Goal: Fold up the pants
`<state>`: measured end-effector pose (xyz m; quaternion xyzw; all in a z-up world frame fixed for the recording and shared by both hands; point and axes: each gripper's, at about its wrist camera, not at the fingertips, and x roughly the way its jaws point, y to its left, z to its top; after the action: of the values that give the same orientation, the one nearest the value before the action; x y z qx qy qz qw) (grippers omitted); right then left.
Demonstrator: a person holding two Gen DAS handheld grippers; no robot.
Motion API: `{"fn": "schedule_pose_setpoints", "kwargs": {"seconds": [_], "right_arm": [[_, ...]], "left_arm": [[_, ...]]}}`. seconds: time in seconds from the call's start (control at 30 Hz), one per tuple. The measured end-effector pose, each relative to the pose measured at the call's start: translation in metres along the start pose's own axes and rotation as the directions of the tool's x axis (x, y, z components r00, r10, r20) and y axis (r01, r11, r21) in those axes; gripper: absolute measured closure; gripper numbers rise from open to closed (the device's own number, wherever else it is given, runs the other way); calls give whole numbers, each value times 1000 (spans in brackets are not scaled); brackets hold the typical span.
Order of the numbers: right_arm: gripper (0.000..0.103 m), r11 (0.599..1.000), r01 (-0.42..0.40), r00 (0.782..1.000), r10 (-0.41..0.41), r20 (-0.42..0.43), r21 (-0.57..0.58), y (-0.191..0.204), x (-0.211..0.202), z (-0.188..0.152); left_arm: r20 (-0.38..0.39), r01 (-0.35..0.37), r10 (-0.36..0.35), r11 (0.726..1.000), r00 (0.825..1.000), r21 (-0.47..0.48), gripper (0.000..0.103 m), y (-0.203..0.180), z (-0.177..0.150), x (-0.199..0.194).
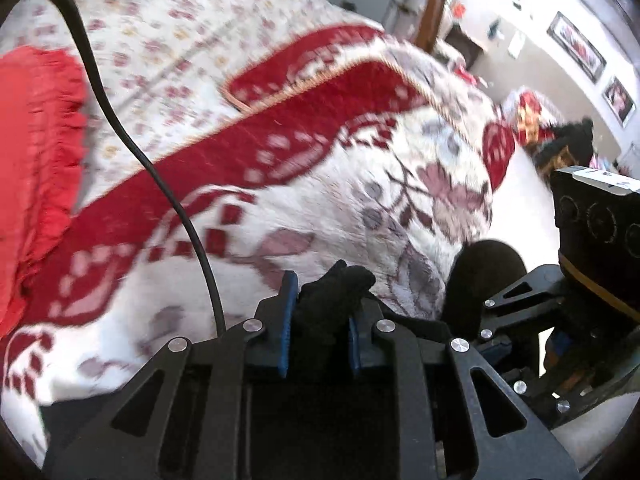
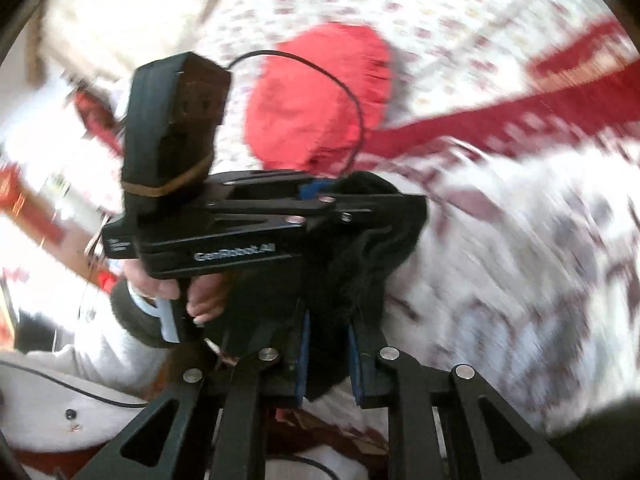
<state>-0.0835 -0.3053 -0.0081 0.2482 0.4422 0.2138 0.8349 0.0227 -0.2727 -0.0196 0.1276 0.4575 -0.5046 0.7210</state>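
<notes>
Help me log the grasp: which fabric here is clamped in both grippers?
The black pants. The left gripper and right gripper are both shut on them. The red cloth and the patterned blanket lie on the bed, ungripped.

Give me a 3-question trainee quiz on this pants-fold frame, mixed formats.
1. True or false: the left gripper is shut on the black pants.
2. What does the right gripper hold? A) red cushion B) black pants C) nothing
3. Fill in: the red cushion lies on the floral ____.

Key: 1 true; 2 B; 3 bedsheet.
</notes>
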Motion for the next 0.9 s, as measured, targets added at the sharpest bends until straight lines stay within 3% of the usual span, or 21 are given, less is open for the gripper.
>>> {"fn": "schedule_pose_setpoints", "kwargs": {"seconds": [0.13,0.27,0.33,0.43,0.53,0.6,0.63,0.67,0.73,0.8,0.9], "right_arm": [[87,993,-65,996,59,-60,-95,33,36,14],[87,975,-147,975,114,-193,-165,60,99,13],[87,967,-179,946,118,-303,-181,66,146,5],[83,980,-149,908,83,-410,-132,61,193,-8],[63,968,-237,911,193,-364,-78,63,165,3],[44,963,-264,924,239,-300,-47,57,133,14],[44,967,-250,936,228,-267,-50,54,122,18],[44,976,-205,959,186,-216,-70,48,106,24],[44,987,-101,981,78,-180,-122,42,97,27],[48,985,32,986,-59,-158,-167,36,101,33],[60,973,97,973,-137,-184,-209,32,122,39]], "left_arm": [[45,-35,41,992,998,-123,77,40,-22,-43],[68,-117,142,953,988,-281,73,83,-60,-85],[71,-140,175,929,982,-343,73,97,-80,-98],[59,-175,221,887,973,-427,73,112,-109,-113],[50,-203,257,854,965,-479,70,116,-135,-127],[49,-203,262,841,964,-501,64,116,-148,-134],[49,-205,265,836,963,-509,60,113,-153,-136],[51,-202,264,835,963,-512,57,110,-157,-136],[55,-194,258,836,964,-514,54,101,-162,-135],[48,-205,266,836,963,-510,53,90,-164,-130],[34,-250,307,828,951,-502,53,74,-166,-121]]}}
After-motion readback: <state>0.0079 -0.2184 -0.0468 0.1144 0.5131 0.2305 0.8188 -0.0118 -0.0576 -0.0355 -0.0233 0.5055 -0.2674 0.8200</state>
